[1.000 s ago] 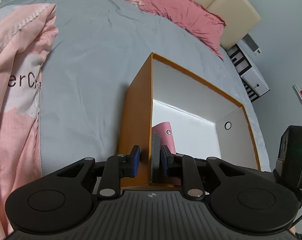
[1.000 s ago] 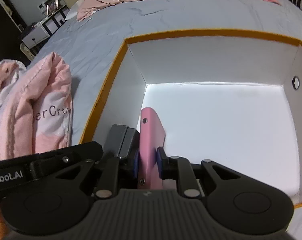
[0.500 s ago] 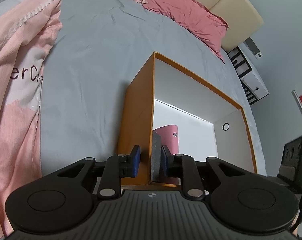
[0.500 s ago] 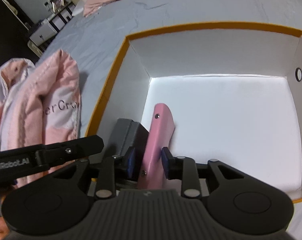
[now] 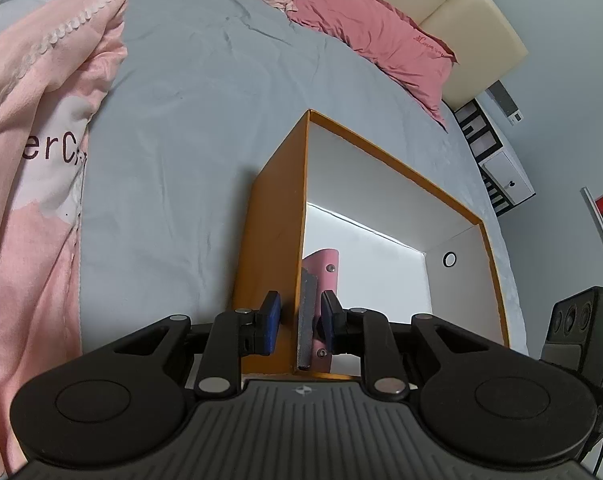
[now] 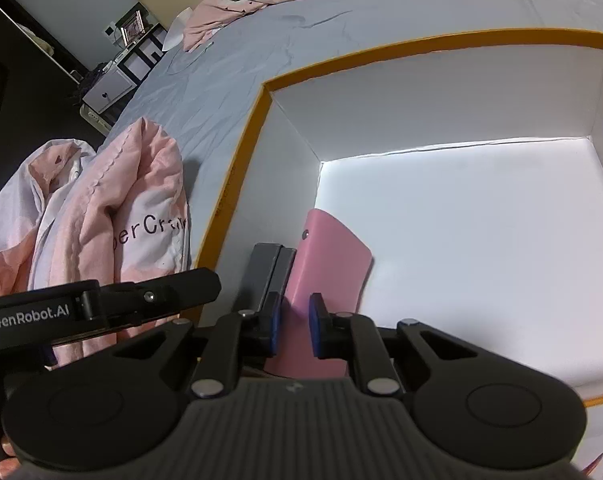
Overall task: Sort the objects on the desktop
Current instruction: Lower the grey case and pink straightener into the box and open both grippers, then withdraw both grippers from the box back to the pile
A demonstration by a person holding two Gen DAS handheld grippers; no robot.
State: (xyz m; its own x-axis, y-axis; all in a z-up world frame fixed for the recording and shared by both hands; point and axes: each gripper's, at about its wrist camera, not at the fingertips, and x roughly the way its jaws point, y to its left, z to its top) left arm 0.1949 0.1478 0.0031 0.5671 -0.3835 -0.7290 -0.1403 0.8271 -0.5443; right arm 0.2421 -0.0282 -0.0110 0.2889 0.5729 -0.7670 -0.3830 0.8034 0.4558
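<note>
The pink case [image 6: 325,276] now leans flat-face-up against the near left inner wall of the orange box [image 6: 237,168], beside a grey case [image 6: 271,276] that stands on edge right against that wall; a second ago the pink one stood upright on its edge, pinched in the right gripper [image 6: 291,324]. That gripper's jaws have just been closing again after a brief spread, and the pads now sit apart with the pink case below and beyond them rather than squeezed (contact at the pad tips is hard to rule out). The left gripper [image 5: 299,322] has not budged: its jaws straddle the box wall and the grey case's edge, half-spread, holding the box steady. By my reading the pink case is delivered, so the right hand is free for the next object. Around lie the grey bedsheet [image 5: 173,128] and a pink quilt [image 6: 101,216].
</note>
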